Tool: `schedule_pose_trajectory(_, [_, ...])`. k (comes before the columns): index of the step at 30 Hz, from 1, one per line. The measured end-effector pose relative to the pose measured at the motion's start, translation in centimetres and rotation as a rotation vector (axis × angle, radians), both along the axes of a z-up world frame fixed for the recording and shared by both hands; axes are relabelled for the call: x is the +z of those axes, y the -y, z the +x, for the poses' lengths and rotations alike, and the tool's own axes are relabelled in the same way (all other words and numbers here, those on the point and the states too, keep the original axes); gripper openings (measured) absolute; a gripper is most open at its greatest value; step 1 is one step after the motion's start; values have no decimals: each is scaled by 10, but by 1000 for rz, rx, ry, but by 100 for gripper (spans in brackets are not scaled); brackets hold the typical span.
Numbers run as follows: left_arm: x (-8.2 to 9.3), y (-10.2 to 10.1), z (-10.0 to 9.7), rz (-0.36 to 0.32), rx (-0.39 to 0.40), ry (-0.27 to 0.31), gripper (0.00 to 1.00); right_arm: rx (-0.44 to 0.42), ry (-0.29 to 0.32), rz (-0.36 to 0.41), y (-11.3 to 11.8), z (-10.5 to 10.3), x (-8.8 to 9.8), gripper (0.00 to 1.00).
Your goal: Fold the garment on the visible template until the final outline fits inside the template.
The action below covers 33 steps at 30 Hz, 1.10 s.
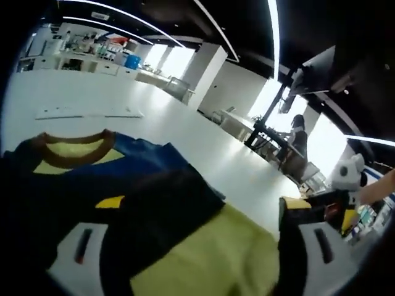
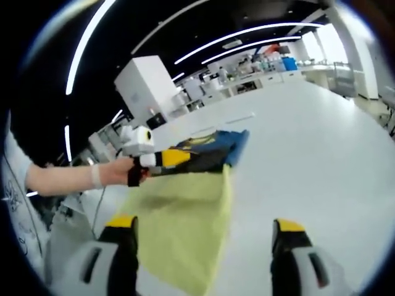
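Observation:
The garment is a blue shirt with a brown collar and yellow panels. It spreads over the white table and runs up between my left gripper's jaws. These stand wide apart, open, and dark cloth is draped over the left one. In the right gripper view, a hand holds the left gripper at the raised edge of the shirt, whose yellow part hangs toward me. My right gripper is open, with the yellow cloth beside its left jaw. Flat white template strips lie beyond the collar.
The right gripper and a hand enter at the right of the left gripper view. A person's arm reaches in from the left of the right gripper view. Desks, cabinets and a seated person stand around the table.

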State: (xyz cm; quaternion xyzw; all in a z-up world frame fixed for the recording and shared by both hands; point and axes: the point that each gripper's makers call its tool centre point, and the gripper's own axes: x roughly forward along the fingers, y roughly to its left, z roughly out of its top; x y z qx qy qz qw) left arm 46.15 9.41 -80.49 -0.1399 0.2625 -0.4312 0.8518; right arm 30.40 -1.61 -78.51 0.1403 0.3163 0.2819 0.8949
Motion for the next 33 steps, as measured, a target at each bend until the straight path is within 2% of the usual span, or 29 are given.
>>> schedule_pose_trajectory(2, [2, -3, -1, 7, 1, -14, 99, 4, 3, -2, -1, 3, 0, 90])
schedule_pose_trajectory(3, [2, -4, -5, -11, -15, -36, 99, 7, 8, -6, -2, 4, 1, 90])
schedule_pose_trajectory(6, [2, -12, -6, 43, -31, 3, 99, 20, 13, -9, -5, 6, 3, 90])
schedule_pose_trajectory(9, [10, -20, -10, 49, -35, 6, 99, 36, 20, -15, -9, 10, 5, 90])
schedule_pose_trajectory(12, [17, -32, -13, 79, -41, 36, 99, 52, 31, -31, -12, 12, 7, 90])
schedule_pose_trajectory(20, [22, -80, -18, 116, 6, 69, 99, 74, 52, -40, -16, 19, 15, 90])
schedule_pose_trajectory(29, [39, -137, -45, 139, 91, 84, 99, 108, 77, -55, -26, 25, 24, 89])
schedule_pose_trajectory(33, [40, -159, -54, 151, 117, 79, 99, 114, 83, -58, -28, 23, 25, 89])
